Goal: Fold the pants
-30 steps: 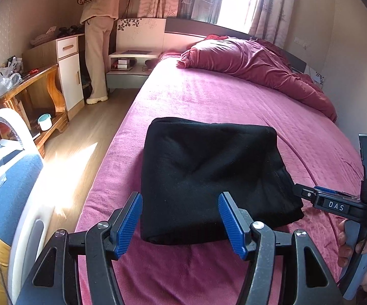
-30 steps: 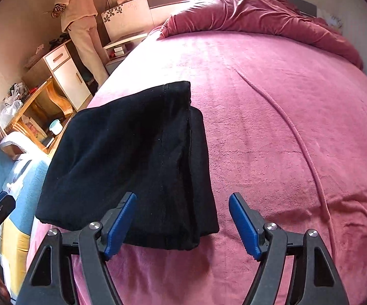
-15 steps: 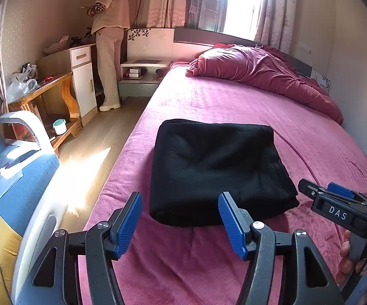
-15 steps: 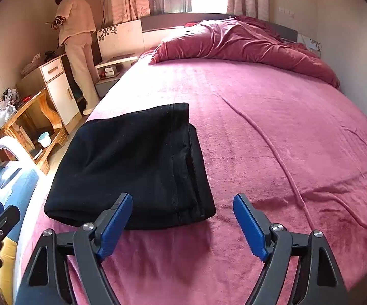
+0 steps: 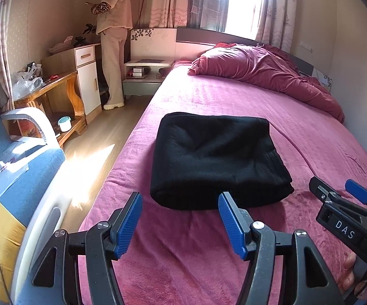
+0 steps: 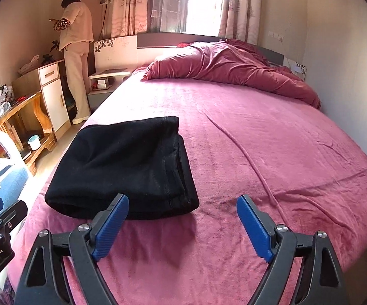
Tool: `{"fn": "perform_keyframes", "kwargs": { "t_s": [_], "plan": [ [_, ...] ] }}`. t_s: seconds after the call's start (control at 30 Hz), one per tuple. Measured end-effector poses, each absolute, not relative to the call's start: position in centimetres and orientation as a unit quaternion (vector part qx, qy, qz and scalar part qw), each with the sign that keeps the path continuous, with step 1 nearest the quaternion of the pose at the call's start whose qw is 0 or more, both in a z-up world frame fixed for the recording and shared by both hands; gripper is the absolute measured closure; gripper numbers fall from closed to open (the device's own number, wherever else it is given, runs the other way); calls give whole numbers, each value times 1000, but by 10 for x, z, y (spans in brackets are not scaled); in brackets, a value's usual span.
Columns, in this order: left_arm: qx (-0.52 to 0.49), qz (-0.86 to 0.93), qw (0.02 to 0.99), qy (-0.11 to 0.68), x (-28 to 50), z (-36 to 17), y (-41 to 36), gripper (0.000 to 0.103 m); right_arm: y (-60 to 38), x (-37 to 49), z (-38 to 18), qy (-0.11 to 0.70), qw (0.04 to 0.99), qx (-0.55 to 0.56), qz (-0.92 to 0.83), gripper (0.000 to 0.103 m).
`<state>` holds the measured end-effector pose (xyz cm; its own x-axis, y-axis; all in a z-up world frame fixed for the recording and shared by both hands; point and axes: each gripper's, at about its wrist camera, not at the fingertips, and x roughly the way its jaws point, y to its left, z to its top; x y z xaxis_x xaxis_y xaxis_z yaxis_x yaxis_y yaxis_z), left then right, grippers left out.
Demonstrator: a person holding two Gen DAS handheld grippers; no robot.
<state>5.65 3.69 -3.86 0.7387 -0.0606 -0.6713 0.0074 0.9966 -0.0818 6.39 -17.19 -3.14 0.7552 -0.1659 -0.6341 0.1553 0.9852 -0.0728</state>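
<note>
While both grippers hover — one folded black pants [image 5: 217, 160], one bed [image 5: 310, 137], one person [image 5: 113, 40].

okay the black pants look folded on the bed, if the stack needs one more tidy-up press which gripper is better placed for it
Probably left. The left gripper faces the near edge of the folded pants almost squarely, jaws open and empty. The right gripper, jaws opening and empty, points mostly past the stack's right corner at bare bedspread.

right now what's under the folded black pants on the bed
The folded black fleece pants lie flat on the pink plush bed cover, which shows all around them. The patch directly beneath is covered, so anything between the pants and the cover cannot be seen.
</note>
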Motion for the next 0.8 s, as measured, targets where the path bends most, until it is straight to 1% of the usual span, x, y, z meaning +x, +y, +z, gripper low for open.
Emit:
{"fn": "perform_keyframes", "kwargs": {
  "t_s": [0.17, 0.43, 0.6, 0.8],
  "plan": [
    [-30, -9, 932, 361, 54, -37, 32, 39, -174, 52, -25, 320, 943, -6, -95, 13],
    [-33, -6, 930, 365, 52, -40, 25, 39, -179, 44, -33, 327, 939, -3, -109, 13],
    [-23, -11, 928, 372, 51, -48, 19, 39, -185, 43, -43, 345, 932, 2, -114, 13],
    [-13, -22, 929, 369, 49, -48, 11, 39, -190, 42, -39, 343, 931, 8, -122, 13]
  ]
}}
